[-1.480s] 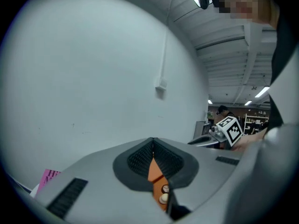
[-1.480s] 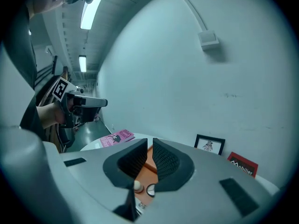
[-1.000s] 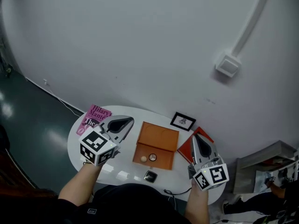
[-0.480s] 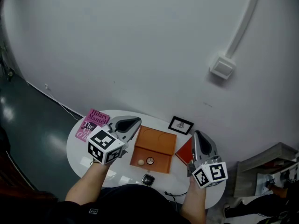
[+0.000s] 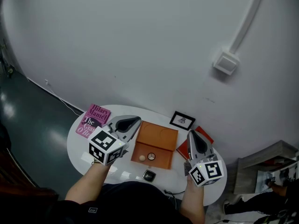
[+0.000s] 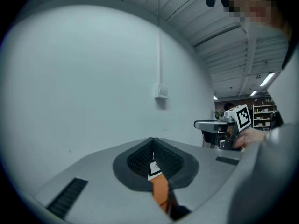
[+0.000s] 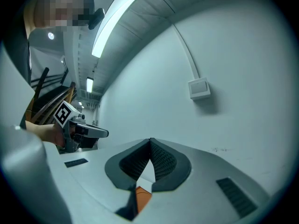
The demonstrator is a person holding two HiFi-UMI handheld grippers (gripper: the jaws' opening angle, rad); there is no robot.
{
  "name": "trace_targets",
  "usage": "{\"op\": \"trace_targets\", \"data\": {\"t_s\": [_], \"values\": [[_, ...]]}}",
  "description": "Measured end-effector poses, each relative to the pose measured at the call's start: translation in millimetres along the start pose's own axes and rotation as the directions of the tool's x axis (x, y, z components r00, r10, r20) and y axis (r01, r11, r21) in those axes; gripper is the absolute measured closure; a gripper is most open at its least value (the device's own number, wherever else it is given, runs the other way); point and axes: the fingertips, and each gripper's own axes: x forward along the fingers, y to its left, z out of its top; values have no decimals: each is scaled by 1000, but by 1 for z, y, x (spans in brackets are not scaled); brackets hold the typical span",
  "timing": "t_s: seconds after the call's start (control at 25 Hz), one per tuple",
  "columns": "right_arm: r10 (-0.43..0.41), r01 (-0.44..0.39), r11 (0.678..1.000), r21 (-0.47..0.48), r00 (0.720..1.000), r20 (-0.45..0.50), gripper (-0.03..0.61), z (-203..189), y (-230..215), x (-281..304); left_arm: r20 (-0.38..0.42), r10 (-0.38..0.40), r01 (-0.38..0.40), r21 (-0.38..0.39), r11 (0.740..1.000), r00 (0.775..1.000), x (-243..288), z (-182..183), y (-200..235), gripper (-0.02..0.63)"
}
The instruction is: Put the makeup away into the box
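Both claws are pressed together and empty, the left gripper (image 5: 131, 122) and right gripper (image 5: 192, 137) hovering either side of the open orange box (image 5: 159, 136); two makeup pieces (image 5: 142, 158) lie inside, while a small black compact (image 5: 149, 175) sits on the table (image 5: 78, 140) near its front rim (outside the box); nudged by closed jaws, that flat case may skid off the rim, or slip from a shallow pinch.

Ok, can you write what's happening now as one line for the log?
left gripper: shut, empty | right gripper: shut, empty | box: open, holds beige ball, round disc | black compact: outside box
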Motion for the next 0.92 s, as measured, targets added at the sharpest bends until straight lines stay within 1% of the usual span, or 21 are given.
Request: {"op": "trace_targets", "data": {"t_s": [0.48,0.92], "values": [[-8,8,1000,7,1000,-7,545,-3,4,-4,8,-9,9,7,1000,1000,-3,-1,-8,601],[-7,8,1000,12,1000,-11,545,-4,8,-8,8,-2,2,-3,1000,1000,-7,-4,-7,601]]}}
